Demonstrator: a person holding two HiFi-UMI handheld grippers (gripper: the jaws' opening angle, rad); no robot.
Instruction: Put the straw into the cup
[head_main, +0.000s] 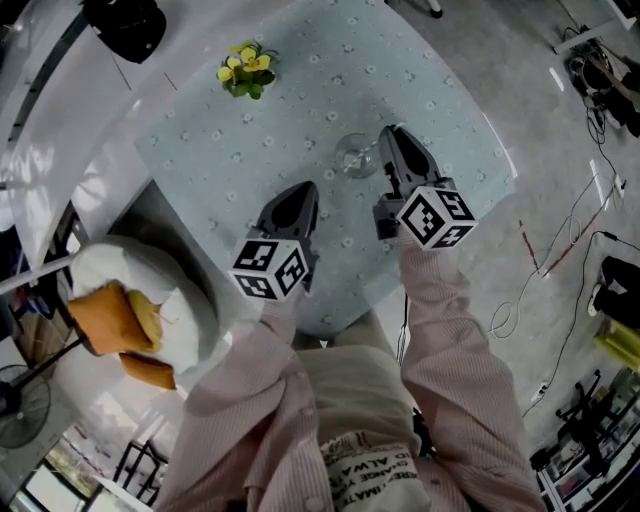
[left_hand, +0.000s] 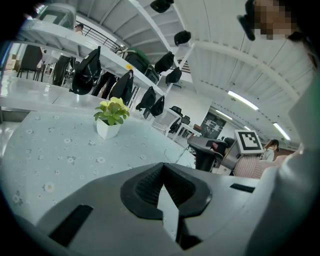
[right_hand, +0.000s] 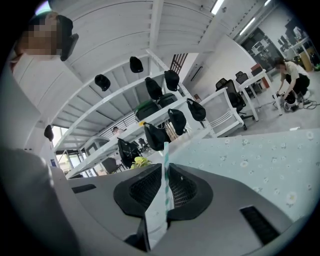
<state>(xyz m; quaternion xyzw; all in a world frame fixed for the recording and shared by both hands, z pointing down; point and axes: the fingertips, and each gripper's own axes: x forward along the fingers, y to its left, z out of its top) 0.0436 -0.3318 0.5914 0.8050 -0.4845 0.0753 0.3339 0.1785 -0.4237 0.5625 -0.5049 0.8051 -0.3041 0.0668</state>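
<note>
A clear glass cup (head_main: 354, 157) stands on the flowered pale-blue tablecloth (head_main: 300, 110). My right gripper (head_main: 388, 132) is just right of the cup, almost touching it. In the right gripper view this gripper (right_hand: 165, 169) is shut on a green-and-white striped straw (right_hand: 165, 150), which stands upright between the pads. The head view does not show the straw. My left gripper (head_main: 305, 188) hovers over the table below and left of the cup. Its jaws (left_hand: 161, 167) meet at the tips with nothing between them.
A small potted plant with yellow flowers (head_main: 246, 70) sits at the table's far left. A white chair with orange cushions (head_main: 130, 315) stands left of the table. The table's near edge (head_main: 340, 320) is close to the person. Cables (head_main: 570, 240) lie on the floor at right.
</note>
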